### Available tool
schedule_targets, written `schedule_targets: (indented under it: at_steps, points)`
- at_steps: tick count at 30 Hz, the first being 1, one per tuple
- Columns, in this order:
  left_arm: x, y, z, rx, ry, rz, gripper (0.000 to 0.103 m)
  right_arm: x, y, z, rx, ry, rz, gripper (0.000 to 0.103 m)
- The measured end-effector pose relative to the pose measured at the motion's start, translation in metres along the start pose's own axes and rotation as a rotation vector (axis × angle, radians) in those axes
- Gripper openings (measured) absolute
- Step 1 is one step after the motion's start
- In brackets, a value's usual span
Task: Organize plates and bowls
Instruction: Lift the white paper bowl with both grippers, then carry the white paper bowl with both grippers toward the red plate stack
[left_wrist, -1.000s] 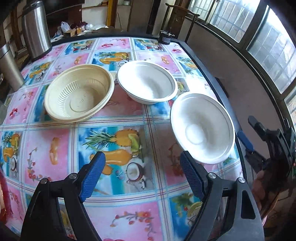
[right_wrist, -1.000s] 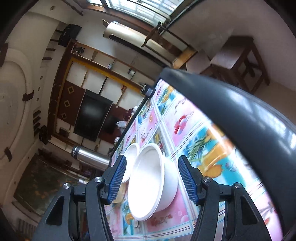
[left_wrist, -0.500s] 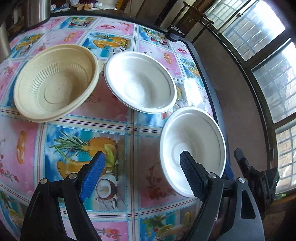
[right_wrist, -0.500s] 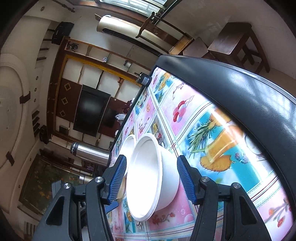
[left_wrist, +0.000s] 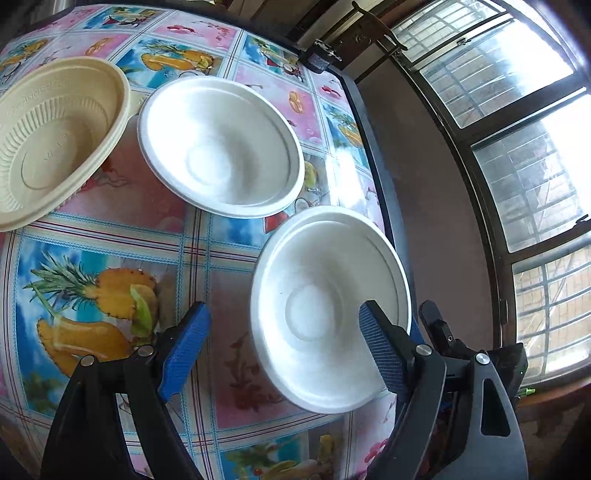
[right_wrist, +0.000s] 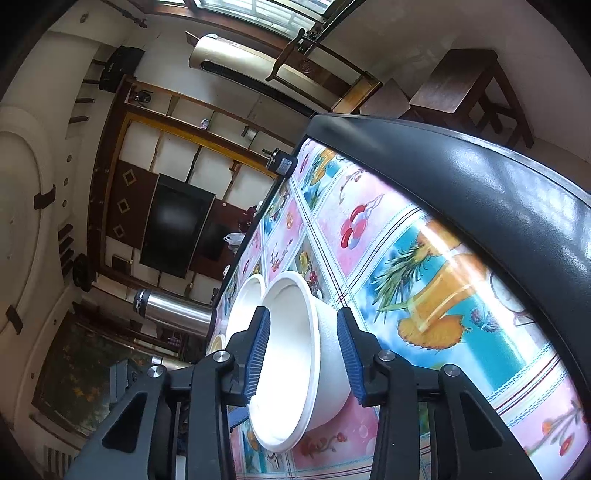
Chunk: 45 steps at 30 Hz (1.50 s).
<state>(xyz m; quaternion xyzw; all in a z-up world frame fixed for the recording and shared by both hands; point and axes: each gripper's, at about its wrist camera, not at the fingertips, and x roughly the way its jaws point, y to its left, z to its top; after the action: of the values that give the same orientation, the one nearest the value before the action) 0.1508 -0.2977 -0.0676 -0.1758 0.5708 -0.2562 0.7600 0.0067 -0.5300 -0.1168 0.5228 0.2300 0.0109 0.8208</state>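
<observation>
Three bowls stand on the fruit-print table (left_wrist: 122, 195): a cream ribbed bowl (left_wrist: 48, 147) at the left, a white bowl (left_wrist: 221, 147) in the middle, and a second white bowl (left_wrist: 325, 306) by the table's right edge. My left gripper (left_wrist: 282, 310) hangs open above this near bowl, its right finger over the bowl's inside, touching nothing. My right gripper (right_wrist: 303, 314) reaches in from the table's edge and straddles the near white bowl (right_wrist: 295, 369). Its jaws are closing, one pad inside the wall and one outside, with gaps still showing. The right gripper (left_wrist: 424, 325) also shows behind the bowl's rim.
The table's dark rounded edge (left_wrist: 373, 155) runs just right of the near bowl, with floor and windows beyond. A small dark object (left_wrist: 319, 59) sits at the far edge. A steel thermos (right_wrist: 173, 314) stands past the bowls. A wooden stool (right_wrist: 469, 85) stands beyond the table.
My left gripper has tilted down and moved in over the near white bowl. The right gripper's jaws have narrowed around that bowl's wall.
</observation>
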Motion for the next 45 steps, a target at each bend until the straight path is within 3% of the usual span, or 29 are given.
schedule_targets:
  at_steps: [8,9,11,14,22,28,45]
  points:
    - [0.000,0.004,0.005,0.056,-0.077,0.017,0.080,0.003,0.002,-0.001,-0.013,-0.010,-0.025,0.032]
    - [0.003,0.005,0.005,0.064,-0.070,0.011,0.076,0.004,0.003,-0.001,-0.017,-0.010,-0.030,0.032]
    - [0.010,0.006,0.005,0.081,-0.046,0.010,0.055,0.005,0.005,-0.002,-0.027,-0.010,-0.036,0.031]
    - [0.021,0.011,0.004,0.081,0.000,-0.010,0.037,0.007,0.008,-0.003,-0.043,-0.012,-0.048,0.029]
    - [0.017,0.020,0.006,0.079,-0.018,0.001,0.019,0.006,0.007,-0.003,-0.047,-0.018,-0.060,0.020]
    - [0.017,0.018,0.001,0.103,-0.022,-0.001,0.009,0.013,0.011,-0.007,-0.085,0.001,-0.108,0.007]
    - [0.000,0.026,-0.011,0.156,-0.050,0.034,0.007,0.020,0.023,-0.017,-0.189,0.014,-0.149,0.006]
